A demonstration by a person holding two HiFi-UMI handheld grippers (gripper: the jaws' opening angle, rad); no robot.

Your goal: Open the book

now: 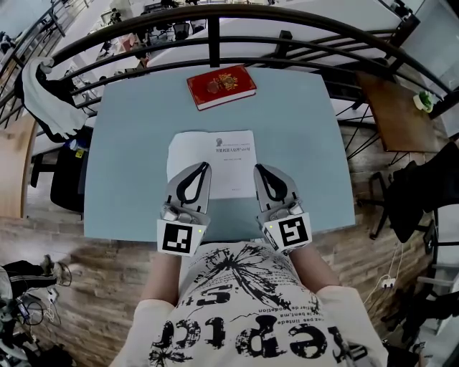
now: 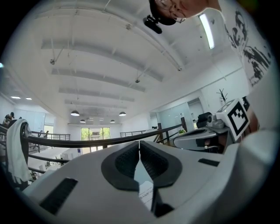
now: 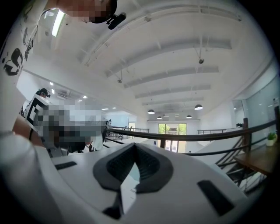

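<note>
We are standing at a pale blue surface (image 1: pixel 129 179) that is backed by a dark curved railing (image 1: pixel 215 18), with a wooden floor (image 1: pixel 100 279) showing under its near edge. A white book (image 1: pixel 215 154) is lying flat in the middle of the surface, a white page with a little print near its top facing up. A closed red book (image 1: pixel 221 86) is lying well apart from it, near the far edge and turned slightly askew. We are holding the left hand-held gripper (image 1: pixel 206 166) over the near left part of the white book, its jaws pressed together with nothing between them; in the left gripper view (image 2: pixel 139 142) the dark pads are meeting at the tip, and only a sliver of printed page is showing through the gap below them. We are holding the right hand-held gripper (image 1: pixel 257 168) just beside it over the book's near right edge, likewise closed and empty, as the right gripper view (image 3: pixel 134 144) confirms. Whether either tip is touching the page, we cannot tell.
</note>
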